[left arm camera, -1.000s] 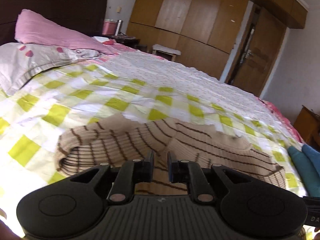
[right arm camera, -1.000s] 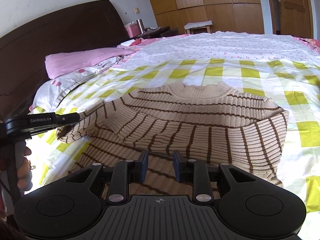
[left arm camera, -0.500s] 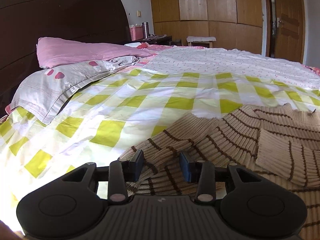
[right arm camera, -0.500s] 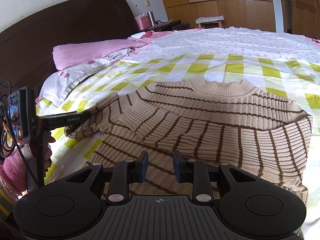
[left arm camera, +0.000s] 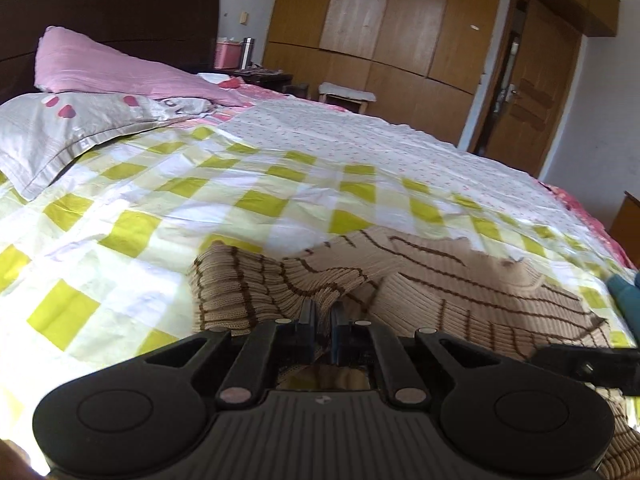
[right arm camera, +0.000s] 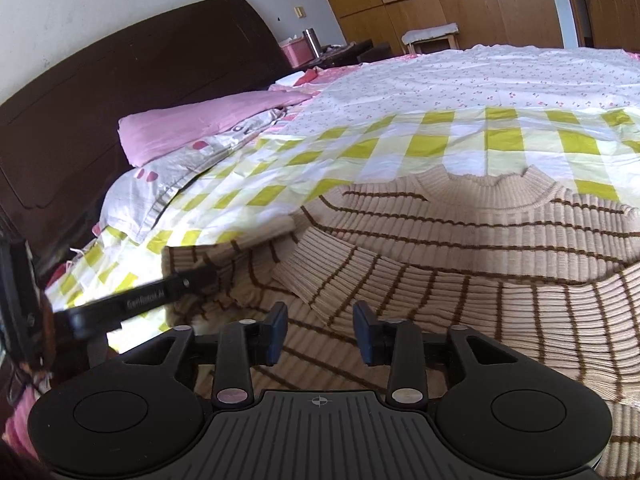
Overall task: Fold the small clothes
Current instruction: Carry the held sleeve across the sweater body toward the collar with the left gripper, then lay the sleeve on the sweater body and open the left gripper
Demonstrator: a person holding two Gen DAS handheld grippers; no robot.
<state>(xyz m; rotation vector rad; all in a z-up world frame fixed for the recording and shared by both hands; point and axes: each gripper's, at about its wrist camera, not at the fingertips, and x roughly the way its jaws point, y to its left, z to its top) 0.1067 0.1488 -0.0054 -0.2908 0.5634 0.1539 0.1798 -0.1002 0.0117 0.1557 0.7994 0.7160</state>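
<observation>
Left tongs, angled downward, clamp the sweater's sleeve edge; right tongs, just opening, hover apart above its hem.

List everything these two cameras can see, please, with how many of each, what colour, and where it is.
sweater: one, beige with brown stripes, spread on the bed, one sleeve folded across it
checked sheet: one, yellow-green and white, under the sweater
flowered sheet: one, white, further up the bed
pillows: two, pink on grey-white, by the headboard
headboard: one, dark brown
wardrobe: one, brown wood, far wall
stool: one, beside the wardrobe
flask: one, metal, on the nightstand
left gripper: black, shut on the sweater's edge
right gripper: black, jaws just opened, above the sweater, empty
</observation>
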